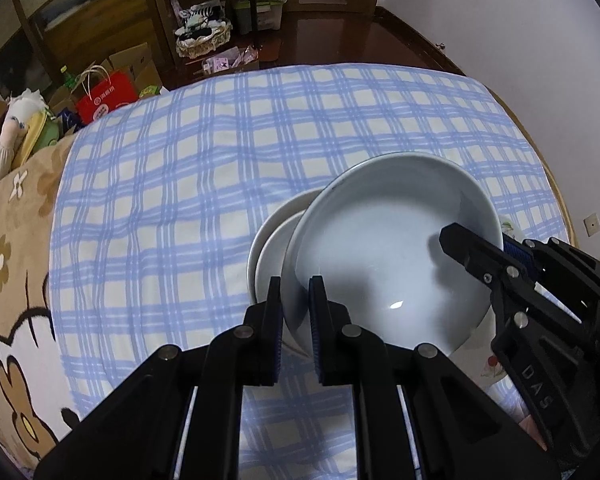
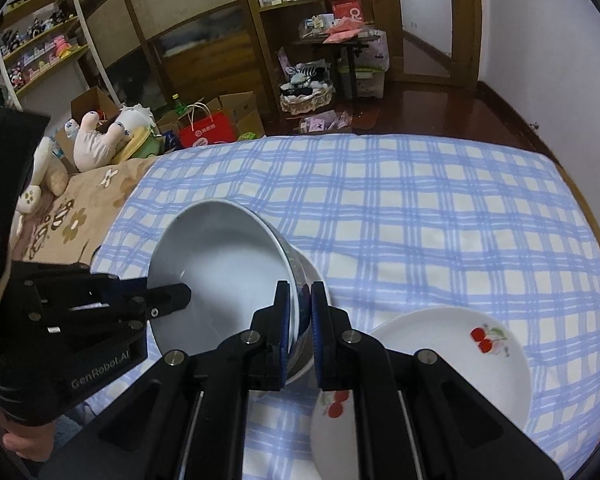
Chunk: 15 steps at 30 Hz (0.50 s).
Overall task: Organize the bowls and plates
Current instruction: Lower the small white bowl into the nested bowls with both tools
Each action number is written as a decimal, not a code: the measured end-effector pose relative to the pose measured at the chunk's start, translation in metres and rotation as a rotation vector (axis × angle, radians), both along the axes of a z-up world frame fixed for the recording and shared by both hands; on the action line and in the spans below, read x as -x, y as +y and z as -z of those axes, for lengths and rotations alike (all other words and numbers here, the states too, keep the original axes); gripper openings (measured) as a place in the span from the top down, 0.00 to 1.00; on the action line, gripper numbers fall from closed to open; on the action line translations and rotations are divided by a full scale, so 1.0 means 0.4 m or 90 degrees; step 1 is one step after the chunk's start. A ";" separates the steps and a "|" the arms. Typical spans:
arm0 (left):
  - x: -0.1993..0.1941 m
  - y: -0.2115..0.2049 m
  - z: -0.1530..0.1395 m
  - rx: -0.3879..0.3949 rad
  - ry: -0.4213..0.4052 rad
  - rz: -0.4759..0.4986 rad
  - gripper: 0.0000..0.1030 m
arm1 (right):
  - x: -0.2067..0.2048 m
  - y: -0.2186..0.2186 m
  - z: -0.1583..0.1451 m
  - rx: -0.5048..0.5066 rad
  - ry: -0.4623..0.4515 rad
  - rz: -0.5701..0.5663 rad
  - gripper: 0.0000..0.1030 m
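White bowl (image 1: 388, 248), glossy, tilted over 2 nested bowls (image 1: 272, 240); left gripper (image 1: 296, 312) & right gripper (image 2: 300, 320) both pinch its rim. Cherry-print plates (image 2: 460, 344) beside.

Your left gripper (image 1: 296, 304) clamps the bowl (image 1: 380, 248) rim on its near-left side; your right gripper (image 2: 300, 312) pinches the opposite rim, both reaching forward, fingers nearly closed.

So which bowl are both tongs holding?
On the blue checked cloth, by its right side, white dishes sit bunched together. It is the big bowl, tilted over a smaller bowl. Unlike the cherry plates, it is plain inside and gripped on two rims.
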<state>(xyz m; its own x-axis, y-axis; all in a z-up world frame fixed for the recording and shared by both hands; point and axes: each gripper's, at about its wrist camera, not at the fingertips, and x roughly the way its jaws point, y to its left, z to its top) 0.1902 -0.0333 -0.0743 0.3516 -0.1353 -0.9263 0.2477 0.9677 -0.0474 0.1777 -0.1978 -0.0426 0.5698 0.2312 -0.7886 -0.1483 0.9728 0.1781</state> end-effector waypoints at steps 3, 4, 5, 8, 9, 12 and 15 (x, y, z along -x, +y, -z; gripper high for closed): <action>0.004 0.013 0.009 0.013 0.006 0.002 0.88 | 0.009 0.003 0.008 -0.013 -0.004 0.008 0.90; 0.004 0.016 0.011 0.015 0.004 0.003 0.88 | 0.012 0.006 0.011 -0.010 -0.005 0.004 0.90; 0.005 0.017 0.011 0.014 0.003 0.004 0.88 | 0.012 0.010 0.013 -0.005 -0.002 0.001 0.89; 0.006 0.025 0.023 0.028 0.002 0.002 0.88 | 0.012 0.032 0.009 0.020 -0.011 -0.007 0.89; 0.004 0.029 0.028 0.036 0.007 -0.003 0.88 | 0.014 0.040 0.011 0.030 -0.015 -0.011 0.89; -0.002 0.038 0.044 0.032 0.011 -0.004 0.88 | 0.008 0.048 0.025 0.032 -0.007 -0.016 0.89; -0.006 0.046 0.055 0.024 0.007 -0.012 0.88 | 0.001 0.054 0.044 0.023 0.005 -0.019 0.89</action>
<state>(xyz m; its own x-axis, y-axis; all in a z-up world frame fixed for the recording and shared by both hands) 0.1927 -0.0148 -0.0964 0.3440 -0.1635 -0.9246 0.2288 0.9696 -0.0864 0.1774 -0.1762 -0.0600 0.5570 0.2189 -0.8012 -0.1762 0.9738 0.1435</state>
